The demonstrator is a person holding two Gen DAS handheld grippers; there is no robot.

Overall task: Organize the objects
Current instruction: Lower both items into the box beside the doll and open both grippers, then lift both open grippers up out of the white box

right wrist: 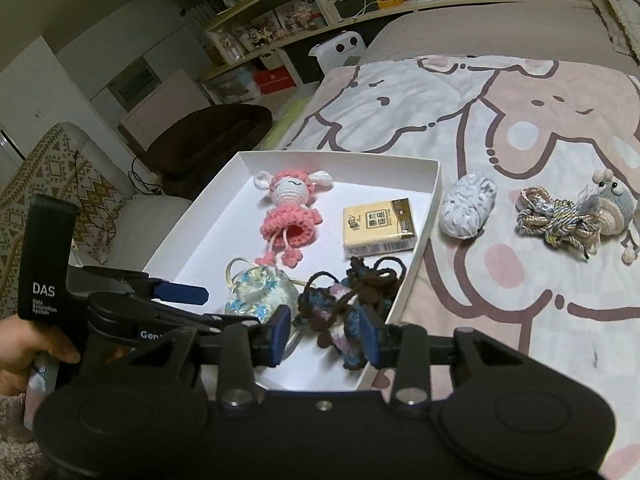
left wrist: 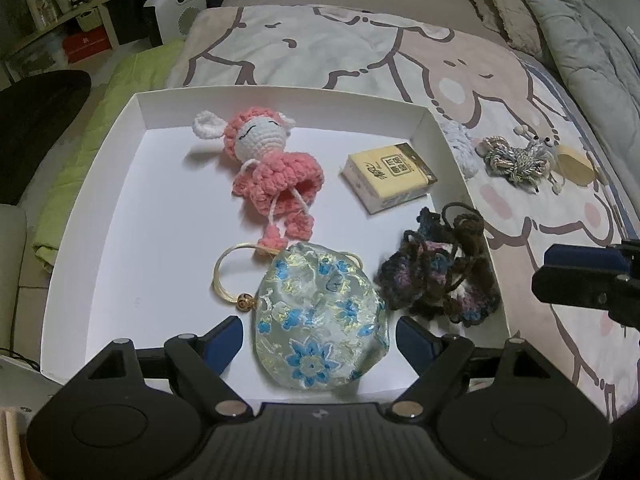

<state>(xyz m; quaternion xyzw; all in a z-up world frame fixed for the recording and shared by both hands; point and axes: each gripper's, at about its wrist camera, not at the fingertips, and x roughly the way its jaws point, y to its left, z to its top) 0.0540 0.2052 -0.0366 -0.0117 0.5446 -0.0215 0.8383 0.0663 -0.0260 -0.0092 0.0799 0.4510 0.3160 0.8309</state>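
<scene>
- The white shallow box (left wrist: 100,184) sits on the cartoon-print bedspread (right wrist: 500,320) and already holds four things: a pink crochet doll (left wrist: 268,160), a yellow tissue pack (left wrist: 388,176), a blue-flowered brocade pouch (left wrist: 320,320) and a dark crochet pouch (left wrist: 436,280).
- The left gripper (left wrist: 318,342) is released, jaws spread on either side of the brocade pouch without touching it; the pouch lies on the box floor near the front wall.
- The right gripper (right wrist: 326,338) has its jaws on either side of the dark crochet pouch at the box's front right corner. They look close to the yarn, but whether they pinch it or have let go cannot be told.
- Judged step: placing soft items in the box, with both pouches just about set down.
- Outside the box, on the bedspread to its right, lie a white yarn bundle (right wrist: 466,210), a knotted cord tangle (right wrist: 556,222) and a grey crochet crab (right wrist: 614,204).
- The next move probably calls for lifting the right gripper clear of the yarn loops, then reaching right for the white bundle, which lies nearest.
</scene>
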